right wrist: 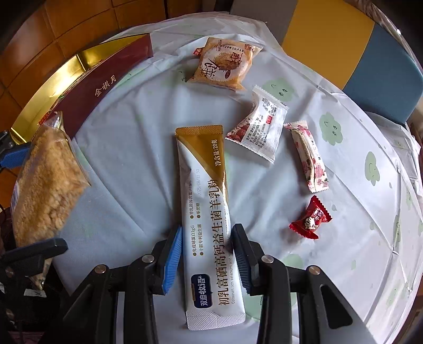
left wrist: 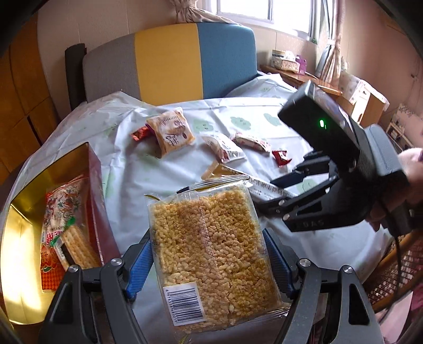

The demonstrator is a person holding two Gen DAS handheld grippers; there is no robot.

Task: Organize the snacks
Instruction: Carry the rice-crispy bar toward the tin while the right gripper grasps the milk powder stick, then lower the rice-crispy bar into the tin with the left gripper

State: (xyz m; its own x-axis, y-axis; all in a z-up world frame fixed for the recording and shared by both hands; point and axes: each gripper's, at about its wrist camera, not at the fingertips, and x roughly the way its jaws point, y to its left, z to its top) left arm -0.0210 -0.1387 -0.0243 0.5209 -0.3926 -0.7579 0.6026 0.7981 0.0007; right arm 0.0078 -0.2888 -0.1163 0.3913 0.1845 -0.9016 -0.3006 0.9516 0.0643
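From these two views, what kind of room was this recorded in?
Most likely a lived-in home room, perhaps a dining corner: a round table under a cloud-print tablecloth, an upholstered grey, yellow and blue chair pulled up to it, and a curtained window behind.

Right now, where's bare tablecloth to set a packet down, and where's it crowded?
Free: the stretch between the maroon gift box and the long gold-and-white sachet, and the tablecloth right of the red candy. Crowded: the far middle, where the round-cake packet, white packet and floral bar cluster.
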